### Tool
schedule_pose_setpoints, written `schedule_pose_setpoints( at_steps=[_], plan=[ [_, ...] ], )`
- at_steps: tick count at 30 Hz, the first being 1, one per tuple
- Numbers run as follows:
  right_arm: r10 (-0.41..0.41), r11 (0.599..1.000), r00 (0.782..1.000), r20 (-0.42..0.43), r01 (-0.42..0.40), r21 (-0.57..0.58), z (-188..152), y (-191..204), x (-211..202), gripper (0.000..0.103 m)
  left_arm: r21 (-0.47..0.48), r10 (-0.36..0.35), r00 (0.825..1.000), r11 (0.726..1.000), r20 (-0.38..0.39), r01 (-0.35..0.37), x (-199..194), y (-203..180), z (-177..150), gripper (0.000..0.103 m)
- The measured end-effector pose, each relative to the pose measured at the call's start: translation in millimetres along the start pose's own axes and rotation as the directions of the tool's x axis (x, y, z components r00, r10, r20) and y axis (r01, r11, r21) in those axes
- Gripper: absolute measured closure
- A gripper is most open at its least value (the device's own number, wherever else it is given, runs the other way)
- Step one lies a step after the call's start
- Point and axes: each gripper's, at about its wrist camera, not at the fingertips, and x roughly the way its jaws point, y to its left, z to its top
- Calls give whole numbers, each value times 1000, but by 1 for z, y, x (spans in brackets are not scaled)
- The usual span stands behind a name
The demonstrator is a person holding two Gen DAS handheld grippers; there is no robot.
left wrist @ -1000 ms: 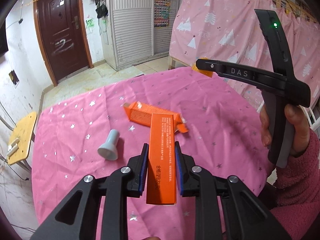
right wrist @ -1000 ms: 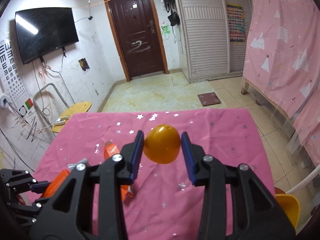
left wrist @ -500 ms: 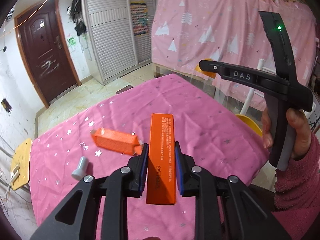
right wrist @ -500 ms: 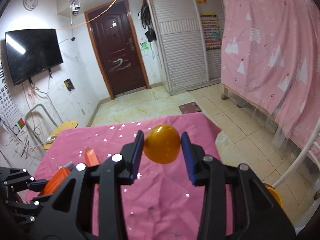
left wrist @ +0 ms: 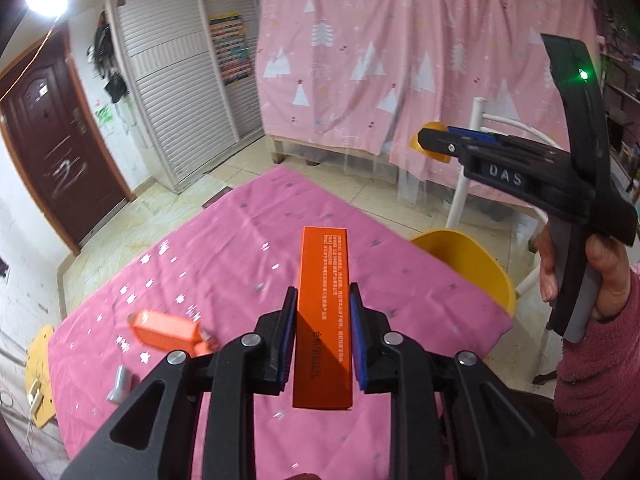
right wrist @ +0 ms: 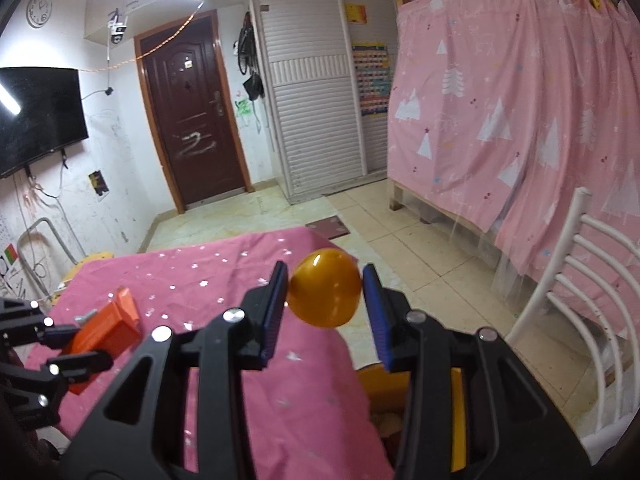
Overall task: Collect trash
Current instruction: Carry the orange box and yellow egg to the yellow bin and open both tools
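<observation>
Two tools clenched, left on a long orange cardboard box, right on a smooth amber plastic dome that I judge could squirt free short of the yellow bin.

Left gripper: matte black frame with triangular cut-outs, round silver screw heads at the joints, and blue ribbed pads on the inner faces of both fingers. Right gripper: same black build, silver screws and blue pads; seen from the side, its body bears raised white letters "DAS" and a lit green lamp, above a grey handle. Right hand: fluffy pink sleeve reaching the wrist.
</observation>
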Motion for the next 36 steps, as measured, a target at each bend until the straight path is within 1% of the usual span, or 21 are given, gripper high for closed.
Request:
schedule_pose_setpoints(
  at_steps=[4,10,14,19,20,21,22,23,26,29,32,33,35,36],
  plan=[
    [-40,999,999,-15,40,4,-10,-24,-4,66,41,-22,1000,999,-9,23,11,-25,14,87],
    [-89,995,994,-67,92,38,-24,-60,-1,66,92,-52,998,994,-23,54,25,-55,29,87],
    [-99,993,990,-96,104,56,-33,-76,3,66,119,-54,997,991,-46,59,37,-68,37,87],
    [-96,993,982,-163,106,55,-48,-88,15,66,132,-69,995,988,-77,78,52,-83,47,87],
    [-91,993,979,-180,103,56,-51,-87,16,65,130,-77,993,988,-84,88,55,-86,49,87],
    [-86,993,977,-196,99,58,-55,-89,19,53,127,-85,992,987,-90,96,58,-88,52,87],
    [-78,993,975,-206,93,66,-58,-92,21,45,124,-93,991,987,-94,104,61,-89,54,87],
    [-64,993,975,-212,83,82,-60,-95,21,34,121,-101,990,986,-99,112,63,-91,55,87],
    [-53,992,978,-201,75,106,-60,-104,20,33,111,-120,986,985,-117,133,71,-95,59,87],
    [-66,986,981,-180,92,140,-60,-114,18,33,109,-137,981,982,-135,152,80,-103,62,87],
    [-95,970,982,-161,128,205,-60,-131,12,33,108,-170,973,976,-157,188,88,-113,65,87],
    [-104,963,983,-153,138,234,-61,-137,8,33,105,-186,968,973,-166,205,90,-115,65,87],
    [-133,943,983,-130,166,289,-60,-154,2,33,88,-244,950,960,-195,265,100,-123,67,87],
    [-142,937,982,-124,173,303,-60,-158,0,33,83,-265,943,955,-200,286,104,-128,68,87]
  ],
)
